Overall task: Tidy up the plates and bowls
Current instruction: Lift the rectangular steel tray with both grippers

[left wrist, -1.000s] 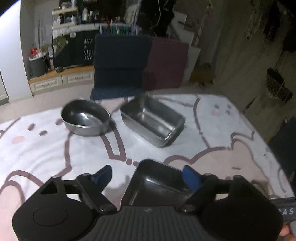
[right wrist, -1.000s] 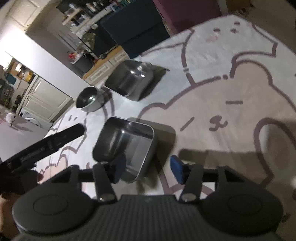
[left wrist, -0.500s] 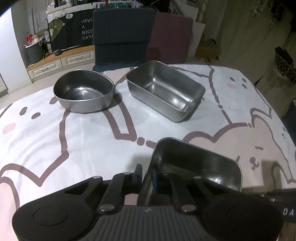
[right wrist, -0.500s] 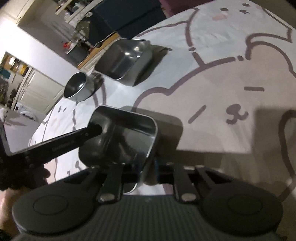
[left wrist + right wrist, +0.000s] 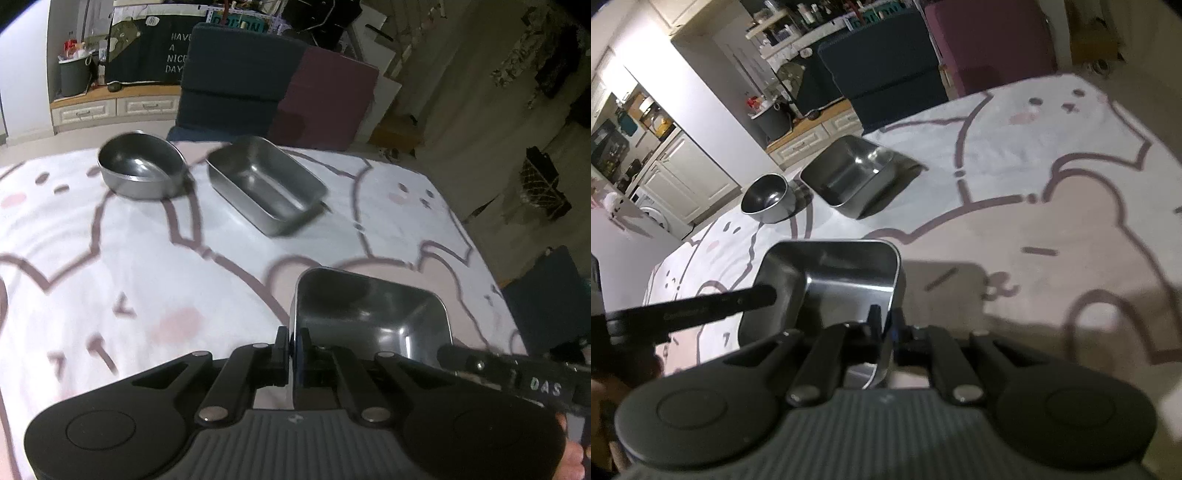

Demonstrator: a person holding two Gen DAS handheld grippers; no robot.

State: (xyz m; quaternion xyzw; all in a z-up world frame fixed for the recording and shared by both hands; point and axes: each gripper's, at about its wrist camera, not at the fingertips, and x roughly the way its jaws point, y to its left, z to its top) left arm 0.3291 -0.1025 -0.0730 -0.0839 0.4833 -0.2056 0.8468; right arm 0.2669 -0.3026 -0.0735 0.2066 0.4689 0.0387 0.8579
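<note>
A rectangular steel tray (image 5: 373,314) is held above the table by both grippers. My left gripper (image 5: 295,345) is shut on its left wall. My right gripper (image 5: 884,325) is shut on the right wall of the same tray (image 5: 846,277). A second rectangular steel tray (image 5: 264,182) sits farther back on the table and also shows in the right wrist view (image 5: 847,173). A round steel bowl (image 5: 142,170) sits to its left, also in the right wrist view (image 5: 768,197).
The table is covered with a white cloth printed with bears (image 5: 129,266). Dark blue and maroon chairs (image 5: 236,81) stand behind the far edge. The table's right edge (image 5: 491,266) drops off near the held tray.
Both grippers went from open to shut on the near tray's walls. The tray has since been lifted off the cloth and both views have shifted with it.
</note>
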